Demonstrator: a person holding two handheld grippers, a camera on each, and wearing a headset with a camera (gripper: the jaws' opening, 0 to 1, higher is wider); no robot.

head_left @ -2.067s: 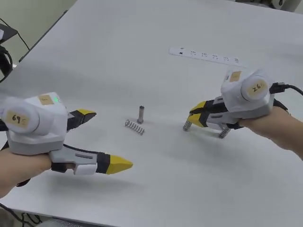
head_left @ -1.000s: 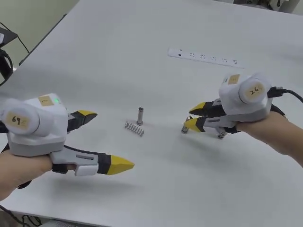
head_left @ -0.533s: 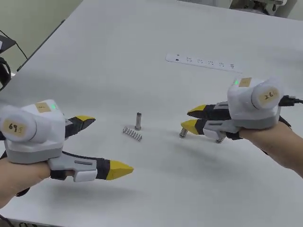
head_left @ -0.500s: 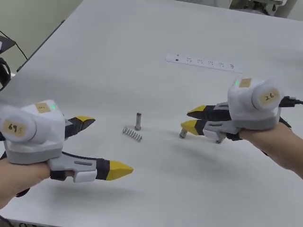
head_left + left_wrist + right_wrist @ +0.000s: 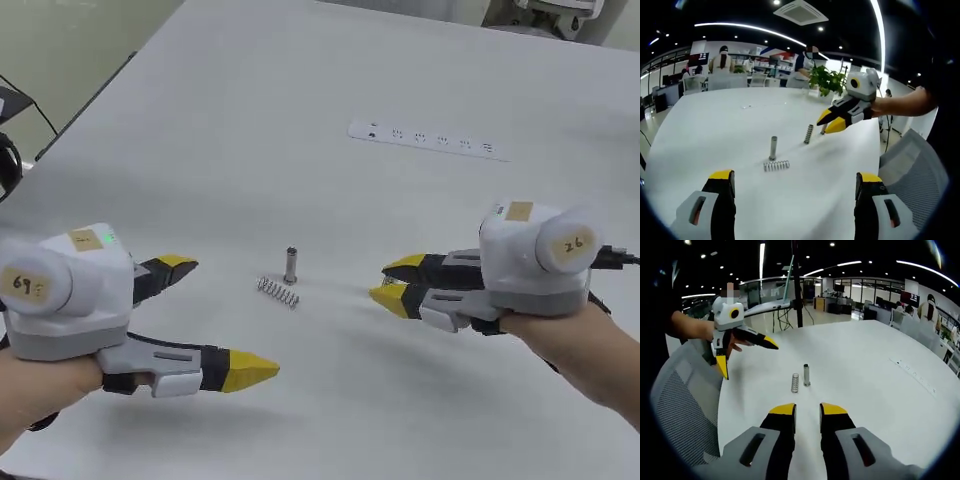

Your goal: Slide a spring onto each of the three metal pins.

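Standing upright near the middle of the white table (image 5: pixel 300 120), a short grey metal pin (image 5: pixel 291 265) is bare. A loose steel coil spring (image 5: pixel 279 292) lies on its side just beside the pin's foot, on the near-left side, apart from both grippers. In the left gripper view, a second pin already wearing a spring (image 5: pixel 808 134) stands farther right. Another sprung pin (image 5: pixel 823 129) is partly hidden behind the tip of the right gripper (image 5: pixel 393 282). That gripper hovers to the right of the bare pin, its yellow-tipped jaws drawn close with a narrow gap and nothing between them. The left gripper (image 5: pixel 215 315) sits near and left of the spring, jaws spread wide and empty. A long white power strip (image 5: pixel 428 140) lies on the far right of the table.
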